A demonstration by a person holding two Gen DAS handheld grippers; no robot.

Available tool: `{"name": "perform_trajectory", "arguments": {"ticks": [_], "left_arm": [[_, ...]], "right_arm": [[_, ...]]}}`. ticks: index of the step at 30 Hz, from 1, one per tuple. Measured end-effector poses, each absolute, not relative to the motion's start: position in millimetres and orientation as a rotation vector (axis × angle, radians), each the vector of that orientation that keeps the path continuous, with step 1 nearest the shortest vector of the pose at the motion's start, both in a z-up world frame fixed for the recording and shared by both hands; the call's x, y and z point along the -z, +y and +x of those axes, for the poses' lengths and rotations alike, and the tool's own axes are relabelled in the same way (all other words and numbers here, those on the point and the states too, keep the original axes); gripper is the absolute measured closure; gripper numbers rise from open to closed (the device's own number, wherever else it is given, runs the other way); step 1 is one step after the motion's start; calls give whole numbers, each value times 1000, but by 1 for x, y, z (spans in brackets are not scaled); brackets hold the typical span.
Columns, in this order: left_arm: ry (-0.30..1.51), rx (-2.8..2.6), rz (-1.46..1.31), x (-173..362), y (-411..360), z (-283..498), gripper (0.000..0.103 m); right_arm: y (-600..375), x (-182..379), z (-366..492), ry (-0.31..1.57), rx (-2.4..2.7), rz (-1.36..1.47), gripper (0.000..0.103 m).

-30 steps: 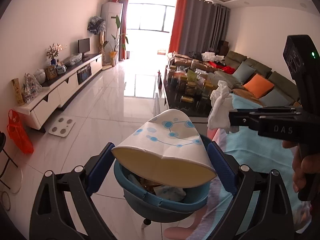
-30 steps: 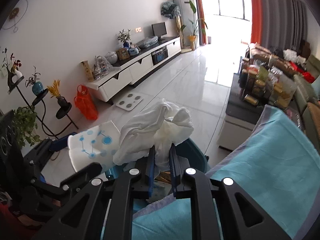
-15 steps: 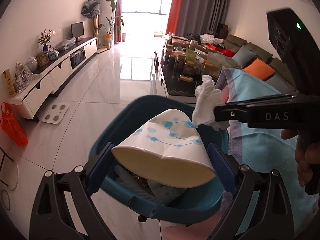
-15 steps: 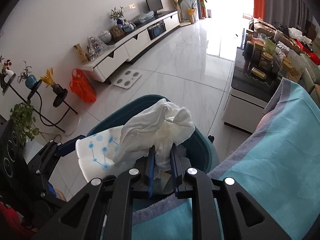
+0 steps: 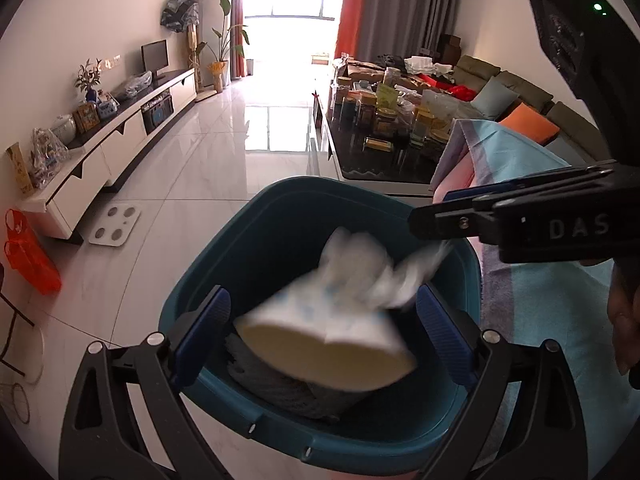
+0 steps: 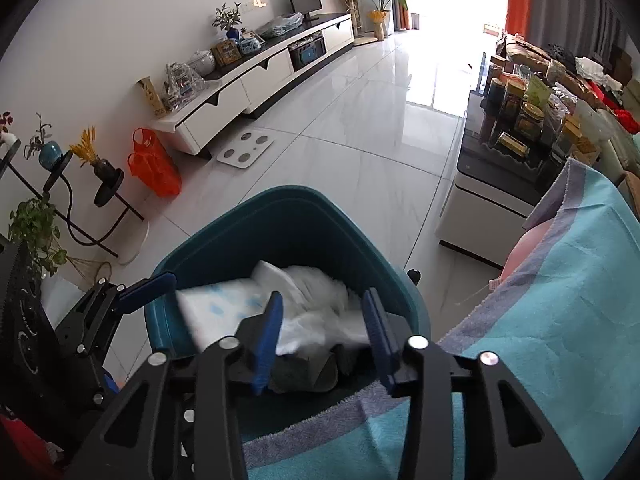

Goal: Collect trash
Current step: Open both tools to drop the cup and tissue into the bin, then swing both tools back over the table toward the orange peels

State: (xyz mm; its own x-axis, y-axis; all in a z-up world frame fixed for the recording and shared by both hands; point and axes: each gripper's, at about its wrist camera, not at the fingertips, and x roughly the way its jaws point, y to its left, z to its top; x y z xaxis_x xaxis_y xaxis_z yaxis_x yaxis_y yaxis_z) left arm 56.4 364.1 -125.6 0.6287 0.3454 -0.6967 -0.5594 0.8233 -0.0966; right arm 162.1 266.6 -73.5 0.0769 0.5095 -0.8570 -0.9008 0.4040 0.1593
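A teal trash bin (image 5: 280, 216) stands on the floor beside the table, also in the right wrist view (image 6: 280, 216). My left gripper (image 5: 320, 328) is open above the bin. A squashed white paper cup with blue dots (image 5: 328, 336) is blurred between its fingers, falling free. My right gripper (image 6: 324, 336) is open over the bin. The white crumpled tissue (image 6: 316, 304) is blurred below it, dropping inside next to the cup (image 6: 216, 312). The right gripper also shows in the left wrist view (image 5: 436, 216). Dark trash lies at the bin's bottom.
A table with a light blue cloth (image 6: 560, 320) is at right, its edge against the bin. A low table with jars (image 5: 384, 128) stands behind. A white TV cabinet (image 5: 112, 148), a floor scale (image 5: 114, 230) and an orange bag (image 5: 28, 256) are at left.
Both grippers moved over the bin and opened. The paper cup and the tissue left the fingers and are falling into the bin.
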Motion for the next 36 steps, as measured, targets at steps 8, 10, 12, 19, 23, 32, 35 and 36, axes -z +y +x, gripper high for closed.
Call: {"name": "perform_trajectory", "arguments": {"ticks": [8, 10, 12, 19, 23, 32, 35, 36], "left_arm": [[702, -544, -309, 118, 361, 57, 7], [693, -549, -302, 114, 360, 54, 7], [686, -555, -297, 110, 358, 51, 6], [637, -586, -280, 86, 349, 31, 6], [582, -596, -280, 64, 340, 15, 6], [441, -541, -247, 1, 297, -11, 5], [400, -512, -223, -17, 275, -13, 5], [393, -503, -218, -21, 269, -13, 5]], "right_arm": [[257, 62, 165, 987, -1116, -441, 53], [253, 59, 164, 977, -1114, -433, 52], [248, 54, 164, 965, -1113, -422, 50], [222, 31, 156, 888, -1102, -384, 34], [199, 16, 150, 824, -1077, -356, 18], [129, -9, 132, 695, -983, -274, 7], [101, -13, 125, 666, -951, -249, 7], [91, -14, 122, 649, -939, -241, 7]]}}
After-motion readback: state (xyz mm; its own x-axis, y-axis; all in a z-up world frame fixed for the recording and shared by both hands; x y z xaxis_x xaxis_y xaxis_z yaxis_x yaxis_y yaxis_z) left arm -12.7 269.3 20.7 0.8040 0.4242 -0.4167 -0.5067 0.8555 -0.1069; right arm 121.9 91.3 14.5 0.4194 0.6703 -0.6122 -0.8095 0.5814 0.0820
